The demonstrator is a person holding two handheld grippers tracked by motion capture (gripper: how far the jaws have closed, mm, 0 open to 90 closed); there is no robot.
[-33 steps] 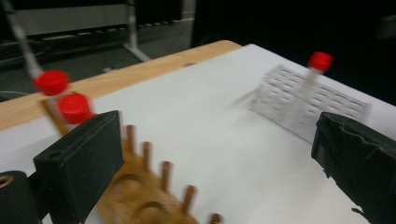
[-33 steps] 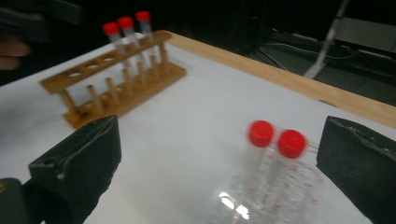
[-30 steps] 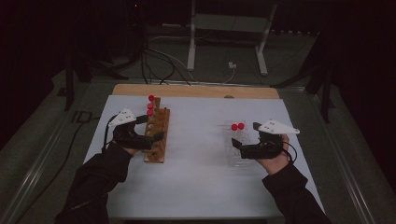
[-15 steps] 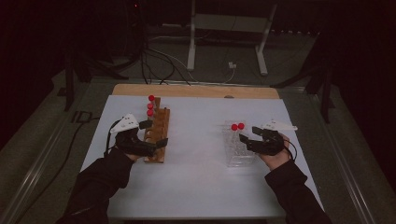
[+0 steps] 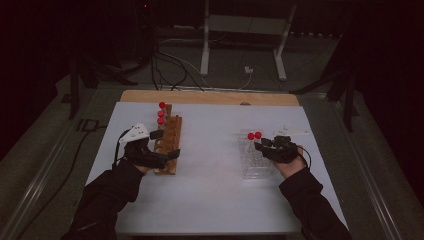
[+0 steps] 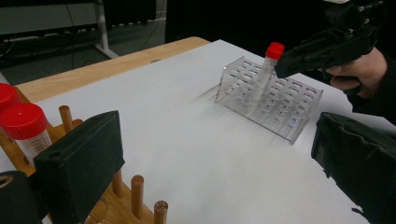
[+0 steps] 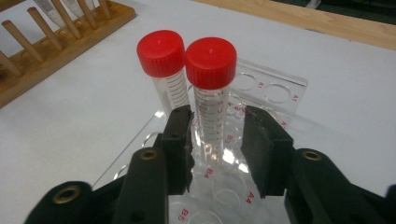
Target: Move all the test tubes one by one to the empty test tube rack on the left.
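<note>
A clear plastic rack (image 5: 255, 162) (image 7: 275, 91) (image 6: 280, 105) holds two upright red-capped tubes (image 5: 254, 135). In the right gripper view the nearer tube (image 7: 211, 98) stands between the jaws of my right gripper (image 7: 215, 144) (image 5: 261, 145), with a small gap still showing on its right side. These jaws have just been closing around it. The second tube (image 7: 163, 70) stands just behind the left jaw. My left gripper (image 5: 167, 144) (image 6: 215, 172) is open, its jaws set wide around the wooden peg rack (image 5: 169, 145), which holds red-capped tubes (image 5: 160, 114) (image 6: 23, 123) at its far end.
The racks sit on a white mat (image 5: 210, 165) over a wooden table whose edge (image 5: 210, 96) shows at the back. Bare pegs (image 6: 137, 189) rise from the wooden rack near my left jaw. A white stand and cables lie on the floor beyond.
My right gripper has come down and left onto the tubes in the clear rack, and its jaws have narrowed around one tube. The left gripper has stayed by the wooden rack.
</note>
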